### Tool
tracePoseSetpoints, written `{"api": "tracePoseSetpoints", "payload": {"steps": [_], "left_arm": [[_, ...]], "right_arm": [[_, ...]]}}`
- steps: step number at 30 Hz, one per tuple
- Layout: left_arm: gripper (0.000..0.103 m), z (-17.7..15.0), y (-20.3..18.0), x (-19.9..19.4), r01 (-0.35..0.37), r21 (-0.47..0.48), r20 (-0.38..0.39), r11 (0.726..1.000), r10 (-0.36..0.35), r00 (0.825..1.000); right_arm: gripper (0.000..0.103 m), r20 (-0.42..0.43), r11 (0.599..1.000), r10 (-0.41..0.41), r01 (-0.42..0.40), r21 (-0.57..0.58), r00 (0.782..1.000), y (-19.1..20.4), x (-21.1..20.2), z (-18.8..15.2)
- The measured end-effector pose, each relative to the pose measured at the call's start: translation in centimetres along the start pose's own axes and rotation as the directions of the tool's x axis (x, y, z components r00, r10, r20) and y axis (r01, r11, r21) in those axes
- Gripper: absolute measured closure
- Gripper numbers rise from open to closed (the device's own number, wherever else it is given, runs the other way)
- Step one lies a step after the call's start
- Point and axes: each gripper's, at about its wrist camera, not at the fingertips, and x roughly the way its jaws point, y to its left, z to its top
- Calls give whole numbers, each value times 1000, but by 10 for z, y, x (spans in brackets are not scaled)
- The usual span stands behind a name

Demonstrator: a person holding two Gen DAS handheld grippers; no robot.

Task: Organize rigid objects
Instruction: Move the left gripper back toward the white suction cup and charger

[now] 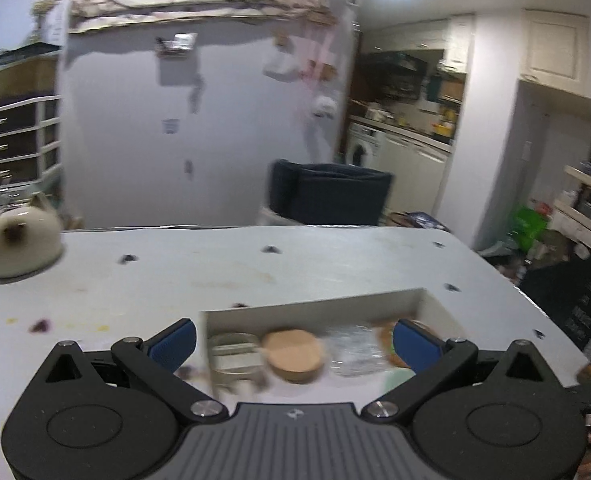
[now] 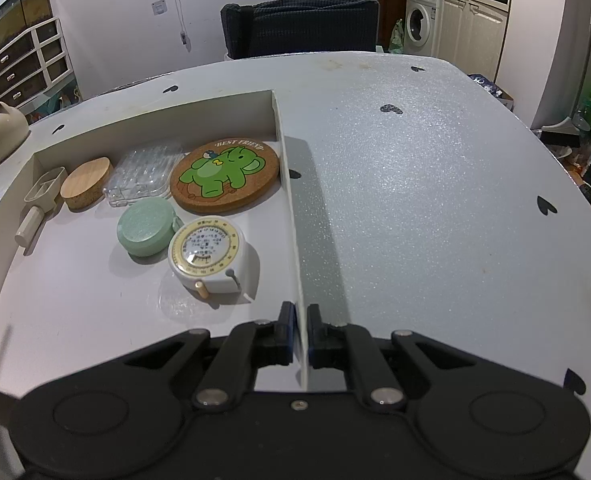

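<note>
Nearest the lens in the right wrist view, the right gripper (image 2: 301,328) is pinching the thin right-hand wall of the shallow white tray (image 2: 285,168), one pad inside and one outside, clenched on the wall itself; judging by that grip, it is steadying the tray, or getting ready to slide it, while the sorting goes on. Inside, the rigid pieces are sitting grouped toward the far end, which is leaving the near floor of the tray bare for more. The cork coaster (image 2: 225,176) with the green elephant is lying flat close against the gripped wall, the clear plastic case (image 2: 145,174) just beside it, then the wooden lid (image 2: 86,183) and a small beige scoop (image 2: 41,200) along the left wall. The mint round case (image 2: 145,226) and the white tape measure (image 2: 207,254) are lying touching, nearer the camera. The left gripper (image 1: 295,340) is hovering released, holding nothing, its blue pads spread wide above the tray's contents, probably lining up a pick, though blur is hiding which piece. A cat-shaped teapot (image 1: 21,240) is standing apart on the table (image 2: 435,200).
</note>
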Motion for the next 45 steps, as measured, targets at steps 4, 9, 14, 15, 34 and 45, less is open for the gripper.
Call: {"api": "tracePoseSetpoints", "payload": {"steps": [4,9,14,15,34,45], "left_arm": [[0,-4,32,-2,-78,-55,-15,995,77,997],[0,-16,71,2,-186,-123,-48,975,181,982],[0,-31,102,9,-256,-145,-87,956,245,966],[0,-34,107,10,-263,-144,-90,954,252,963],[32,-40,161,44,-287,-84,-16,954,287,958],[85,-50,170,62,-293,-88,-70,952,288,955]], "right_arm": [[96,1,1000,0,0,1,1000,0,0,0],[96,1,1000,0,0,0,1000,0,0,0],[96,0,1000,0,0,0,1000,0,0,0],[96,0,1000,0,0,0,1000,0,0,0],[95,1,1000,-4,4,6,1000,-1,0,-1],[95,2,1000,-4,4,7,1000,-1,0,-1]]}}
